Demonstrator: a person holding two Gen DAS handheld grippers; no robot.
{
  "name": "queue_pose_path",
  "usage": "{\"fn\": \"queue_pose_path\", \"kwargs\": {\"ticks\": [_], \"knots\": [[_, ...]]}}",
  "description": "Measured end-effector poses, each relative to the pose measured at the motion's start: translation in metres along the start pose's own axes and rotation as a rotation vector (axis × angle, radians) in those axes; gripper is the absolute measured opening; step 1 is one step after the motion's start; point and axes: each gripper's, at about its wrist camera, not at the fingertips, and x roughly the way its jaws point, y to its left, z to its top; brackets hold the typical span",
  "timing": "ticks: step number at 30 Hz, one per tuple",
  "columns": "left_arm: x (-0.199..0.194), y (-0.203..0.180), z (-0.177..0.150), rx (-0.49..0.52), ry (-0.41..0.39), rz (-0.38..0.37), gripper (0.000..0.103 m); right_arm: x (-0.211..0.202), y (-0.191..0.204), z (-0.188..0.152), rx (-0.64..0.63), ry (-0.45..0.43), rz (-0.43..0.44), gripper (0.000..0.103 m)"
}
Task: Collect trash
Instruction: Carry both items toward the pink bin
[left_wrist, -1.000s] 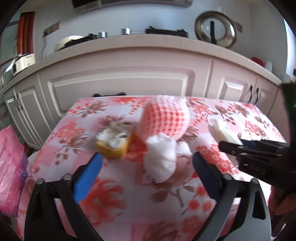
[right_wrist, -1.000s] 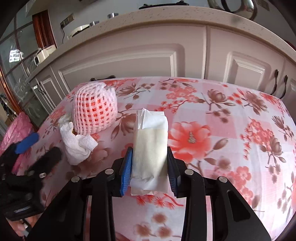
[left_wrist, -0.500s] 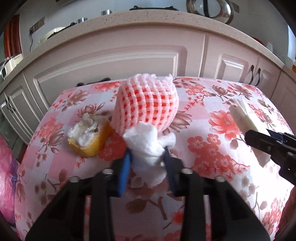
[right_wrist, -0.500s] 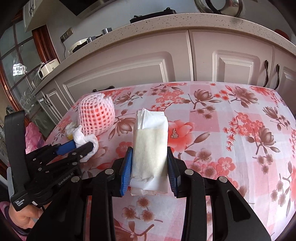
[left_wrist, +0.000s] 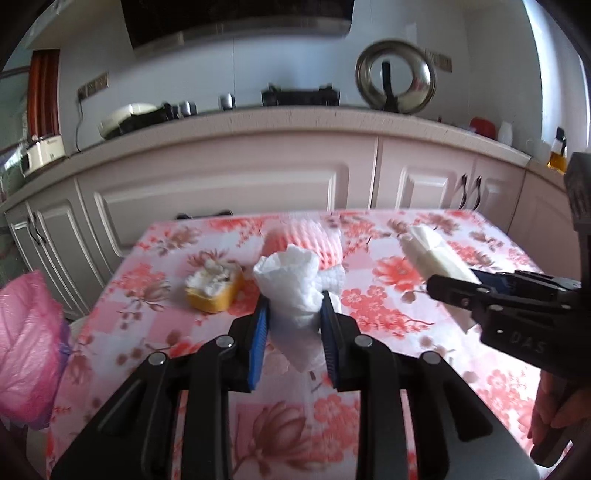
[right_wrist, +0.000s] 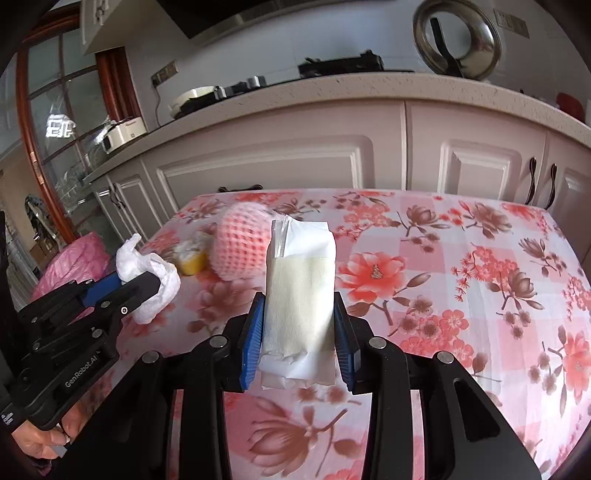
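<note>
**Both grippers loaded, two pieces left on the table**

You are holding trash in each hand. Your left gripper is clenching a crumpled white tissue between its blue pads, and the wad is hanging clear of the floral tablecloth. Your right gripper is clamping a flat white paper packet upright between its pads, also raised off the cloth.

Two items are lying on the table beyond your grippers: a pink foam fruit net and, just beside it on its left, a yellow cake scrap with white crumbs. They look close enough to be touching, though the blur is making that hard to confirm.

A pink plastic bag is sitting off the table's left edge; you are probably heading there to drop both loads, judging by the task. So roughly half the collecting seems done: two pieces gripped but not yet binned, two untouched
</note>
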Motion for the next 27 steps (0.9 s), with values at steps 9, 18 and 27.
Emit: {"fn": "queue_pose_path", "kwargs": {"ticks": [9, 18, 27], "knots": [[-0.084, 0.01, -0.014, -0.037, -0.119, 0.024, 0.026, -0.055, 0.048, -0.012, -0.079, -0.081, 0.043, 0.034], [-0.156, 0.025, -0.034, -0.055, -0.234, 0.078, 0.026, -0.099, 0.096, -0.021, -0.159, -0.157, 0.113, 0.035], [-0.211, 0.057, -0.054, -0.104, -0.324, 0.154, 0.026, -0.119, 0.153, -0.027, -0.249, -0.2, 0.171, 0.035]]}}
